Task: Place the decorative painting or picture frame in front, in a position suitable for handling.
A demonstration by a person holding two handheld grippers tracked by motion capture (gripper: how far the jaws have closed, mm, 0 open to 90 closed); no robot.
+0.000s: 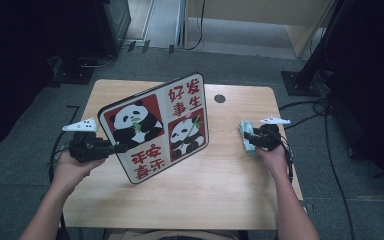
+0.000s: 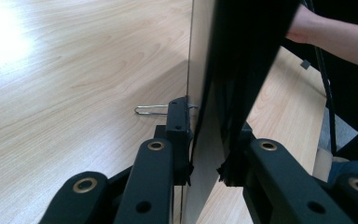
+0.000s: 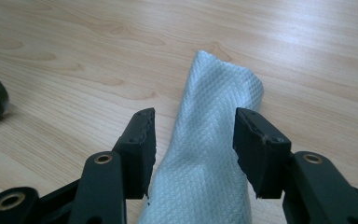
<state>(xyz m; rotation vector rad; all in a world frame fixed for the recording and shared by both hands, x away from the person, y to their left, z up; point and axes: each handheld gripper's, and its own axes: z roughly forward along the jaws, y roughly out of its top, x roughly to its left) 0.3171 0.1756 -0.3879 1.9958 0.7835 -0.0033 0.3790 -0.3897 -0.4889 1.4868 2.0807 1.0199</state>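
Your left tool (image 1: 114, 148) is clamped on the lower edge of the panda board (image 1: 157, 127), holding it tilted up on the surface (image 1: 220, 185) near the middle. Your right tool (image 3: 193, 140) stands half open around the folded cloth (image 3: 209, 154) lying at the right side; the pads look just short of pressing it. You seem to be at the cloth pickup. Next, close fully on the cloth, lift it, and carry it to the board's face.
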